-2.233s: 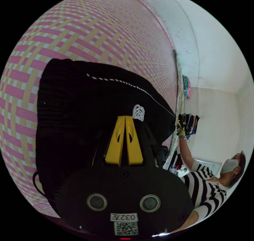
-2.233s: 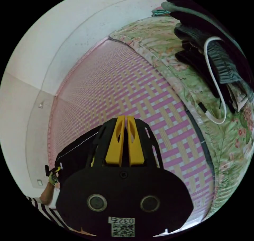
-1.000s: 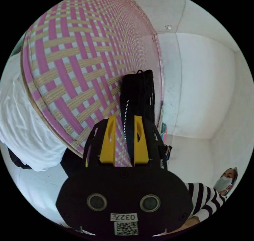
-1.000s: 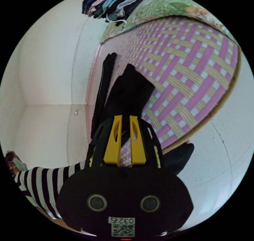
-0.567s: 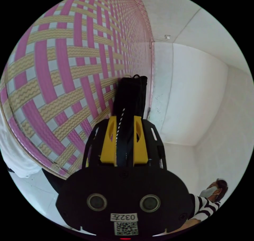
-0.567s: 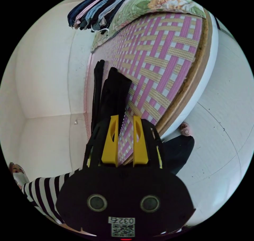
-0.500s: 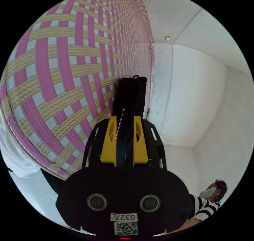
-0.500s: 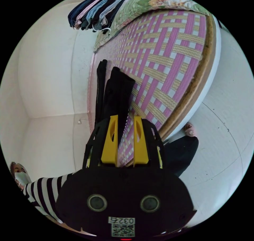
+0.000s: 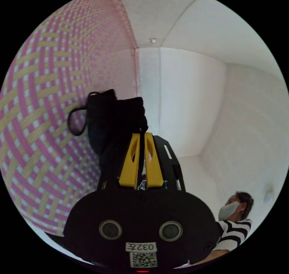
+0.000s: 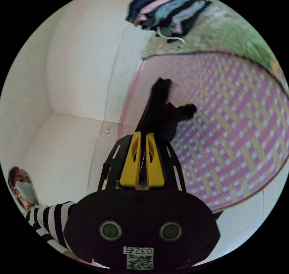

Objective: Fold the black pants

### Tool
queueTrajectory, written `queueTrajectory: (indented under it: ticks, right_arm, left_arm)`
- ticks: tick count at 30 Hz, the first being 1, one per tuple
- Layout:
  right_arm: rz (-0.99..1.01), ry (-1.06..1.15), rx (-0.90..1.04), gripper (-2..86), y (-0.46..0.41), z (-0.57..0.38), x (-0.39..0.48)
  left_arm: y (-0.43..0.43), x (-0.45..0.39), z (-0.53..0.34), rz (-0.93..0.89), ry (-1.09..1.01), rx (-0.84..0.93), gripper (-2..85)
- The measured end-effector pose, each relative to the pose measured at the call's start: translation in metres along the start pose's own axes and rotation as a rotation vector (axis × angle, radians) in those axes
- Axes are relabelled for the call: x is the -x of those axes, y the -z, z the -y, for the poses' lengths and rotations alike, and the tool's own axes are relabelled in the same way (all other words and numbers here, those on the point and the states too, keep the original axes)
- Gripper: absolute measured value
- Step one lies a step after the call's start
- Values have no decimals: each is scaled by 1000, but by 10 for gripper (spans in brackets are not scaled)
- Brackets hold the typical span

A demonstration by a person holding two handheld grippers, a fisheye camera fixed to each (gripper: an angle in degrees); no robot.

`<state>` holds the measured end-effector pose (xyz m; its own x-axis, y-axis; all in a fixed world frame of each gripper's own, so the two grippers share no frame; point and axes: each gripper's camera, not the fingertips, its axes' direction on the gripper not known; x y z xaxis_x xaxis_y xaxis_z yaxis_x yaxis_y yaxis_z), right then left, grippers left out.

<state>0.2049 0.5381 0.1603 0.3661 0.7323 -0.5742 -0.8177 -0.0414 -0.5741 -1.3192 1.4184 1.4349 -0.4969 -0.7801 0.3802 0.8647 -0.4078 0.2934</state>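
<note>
Two grippers pinch the black pants (image 9: 116, 117).
Left gripper (image 9: 140, 135) and right gripper (image 10: 141, 134) hold them mid-frame over the mat (image 9: 39, 111); folding looks unfinished.

The pants (image 9: 116, 117) ahead of the left claw (image 9: 141, 135) were black, and a white-flecked cord ran between its yellow jaws. Beside them the woven mat (image 9: 45, 105) was pink, tan and white. Ahead of the yellow-jawed right claw (image 10: 142, 134) lay the same black pants (image 10: 164, 111), and beyond them a stack of clothes (image 10: 168, 9) in navy, pink and grey. A person's sleeve (image 10: 49, 222) was striped black and white.
</note>
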Motion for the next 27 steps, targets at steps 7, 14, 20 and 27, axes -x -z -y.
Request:
queueTrajectory:
  ticks: [7,14,20,27]
  right_arm:
    - [142,181,-119,-1,41,24,55]
    - [45,-37,-21,-2,42,-2,10]
    - [-25,-75,57,-2,34,5,21]
    - [52,-104,39,0,19,71,72]
  left_arm:
    - [8,-23,8,-194,-126,67,-16]
    - [59,40,-19,46,256,90,-16]
    - [65,37,-18,129,304,104,-17]
    - [-1,-14,47,-47,276,148,-16]
